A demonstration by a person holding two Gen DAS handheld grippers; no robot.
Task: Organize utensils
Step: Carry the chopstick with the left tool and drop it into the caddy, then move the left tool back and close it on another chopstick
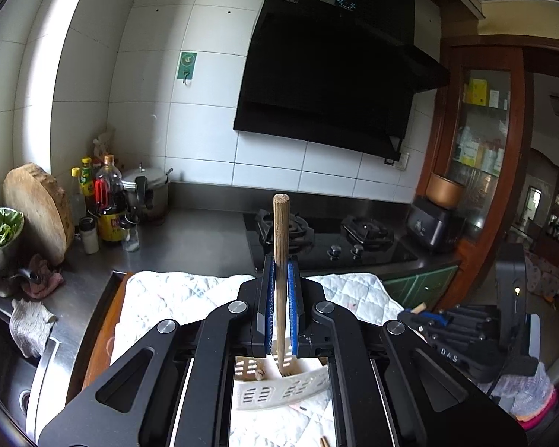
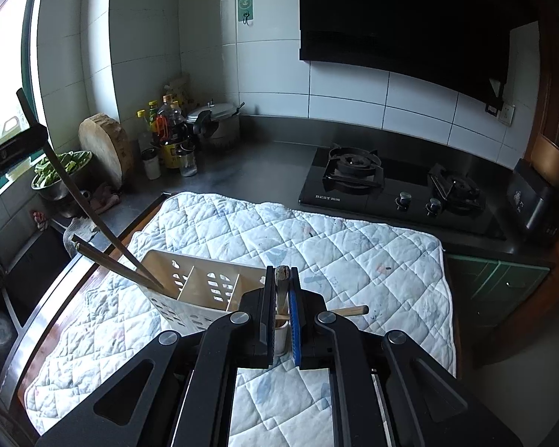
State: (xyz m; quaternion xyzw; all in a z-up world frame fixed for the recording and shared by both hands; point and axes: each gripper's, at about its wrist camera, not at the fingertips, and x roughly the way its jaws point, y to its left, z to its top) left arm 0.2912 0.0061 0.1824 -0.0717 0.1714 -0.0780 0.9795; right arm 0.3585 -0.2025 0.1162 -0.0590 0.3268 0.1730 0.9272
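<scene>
My left gripper is shut on a wooden chopstick held upright, its lower tip inside the cream slotted utensil holder below. In the right wrist view that holder stands on the quilted cloth, with two chopsticks leaning out of its left compartment; the longer one runs up to the left gripper's black body. My right gripper is shut on a wooden-handled utensil over the holder's right end. Another wooden handle lies on the cloth to its right.
A black gas hob sits behind the cloth, with a range hood above. Sauce bottles, a pressure cooker, a round chopping block and a bowl of greens crowd the left corner. A sink lies at left.
</scene>
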